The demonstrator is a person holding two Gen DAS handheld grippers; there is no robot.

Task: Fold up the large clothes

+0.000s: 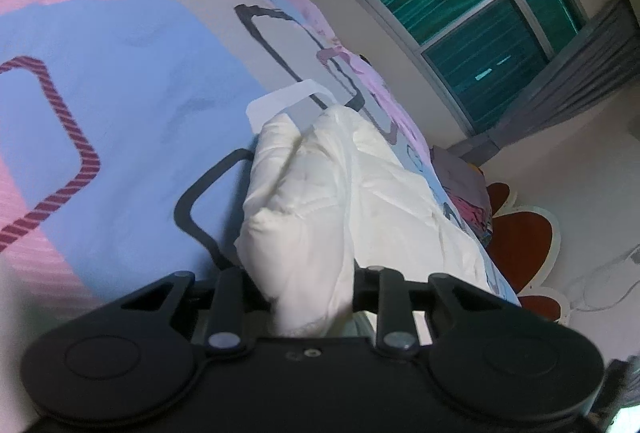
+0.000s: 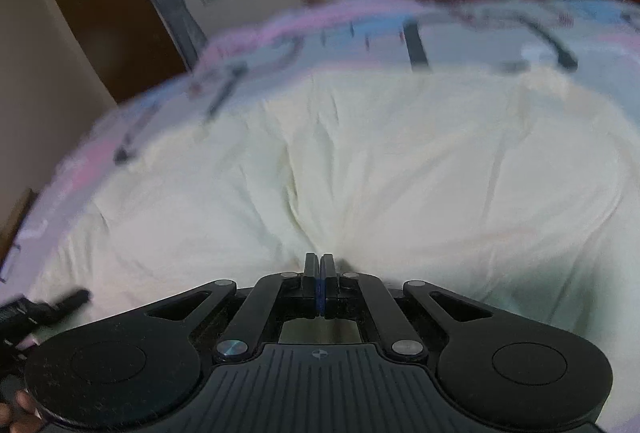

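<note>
early fold | cream puffy quilted garment [image 2: 360, 161] mostly spread on patterned bedsheet [image 1: 120, 93] | left gripper [image 1: 312, 285] clamps bunched fabric | right gripper [image 2: 319, 265] pinched closed on edge | folds left

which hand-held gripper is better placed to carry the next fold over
Left, probably. The left hand-held gripper already has a bunched part of the white garment between its fingers, raised off the patterned bedspread. The right hand-held gripper is shut, pinching the garment low at its near edge.
</note>
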